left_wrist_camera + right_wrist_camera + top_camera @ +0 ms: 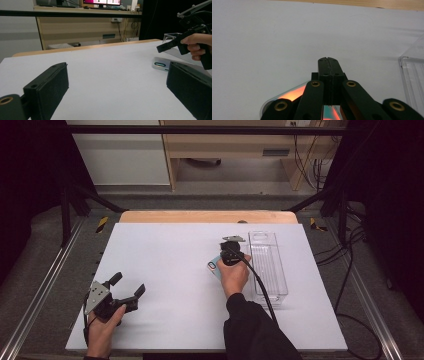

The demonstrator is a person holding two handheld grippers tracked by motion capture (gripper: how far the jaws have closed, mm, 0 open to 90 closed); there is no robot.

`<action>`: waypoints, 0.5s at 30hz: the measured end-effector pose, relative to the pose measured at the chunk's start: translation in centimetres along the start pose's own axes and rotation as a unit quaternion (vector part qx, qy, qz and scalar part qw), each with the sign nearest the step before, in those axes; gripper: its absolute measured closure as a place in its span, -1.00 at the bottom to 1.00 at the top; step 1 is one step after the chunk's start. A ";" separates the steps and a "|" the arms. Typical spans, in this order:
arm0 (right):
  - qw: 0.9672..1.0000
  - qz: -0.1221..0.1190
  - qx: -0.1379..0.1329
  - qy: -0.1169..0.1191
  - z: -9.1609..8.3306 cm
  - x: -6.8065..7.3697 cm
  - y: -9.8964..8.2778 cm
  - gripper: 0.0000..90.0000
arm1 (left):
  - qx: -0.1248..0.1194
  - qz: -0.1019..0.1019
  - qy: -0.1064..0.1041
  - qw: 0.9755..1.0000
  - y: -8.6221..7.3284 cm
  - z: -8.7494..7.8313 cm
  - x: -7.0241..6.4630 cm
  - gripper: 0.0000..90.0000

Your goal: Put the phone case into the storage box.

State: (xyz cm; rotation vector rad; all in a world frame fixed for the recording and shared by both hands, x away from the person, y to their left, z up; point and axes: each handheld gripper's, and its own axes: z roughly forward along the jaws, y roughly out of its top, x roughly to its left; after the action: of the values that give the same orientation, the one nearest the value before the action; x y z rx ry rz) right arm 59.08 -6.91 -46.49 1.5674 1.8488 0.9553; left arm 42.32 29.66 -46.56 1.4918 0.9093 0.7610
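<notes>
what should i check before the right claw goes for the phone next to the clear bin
1. Right claw open enough to take the phone: not ok, its jaws are pressed together with nothing between them.
2. Phone lying flat on the white table: ok, seen in the left gripper view.
3. Phone free of the clear bin: ok in the high view, it lies just left of the bin, apart.
4. Right claw lined up over the phone: ok, the phone shows under its linkage.
5. Left claw out of the way: ok, open, at the table's near left.
6. Which phone edges the pads can reach: cannot tell.
</notes>
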 end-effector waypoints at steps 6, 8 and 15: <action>1.000 -0.008 0.007 -0.005 0.5 0.2 -0.4 1.00 | 0.000 0.000 0.000 1.000 0.0 0.0 0.0 -0.92; 1.000 -0.010 0.006 -0.009 0.5 0.2 -0.5 1.00 | -0.001 0.000 0.001 1.000 0.0 0.0 -0.1 -0.92; 1.000 -0.003 0.006 -0.014 0.6 0.1 -1.0 1.00 | 0.000 0.001 0.000 1.000 0.0 0.0 -0.1 -0.92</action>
State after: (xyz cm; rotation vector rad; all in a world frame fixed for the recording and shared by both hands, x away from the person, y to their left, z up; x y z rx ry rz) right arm 58.95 -6.78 -47.63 1.5737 1.8427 0.9169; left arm 42.28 29.51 -46.53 1.4927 0.9076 0.7612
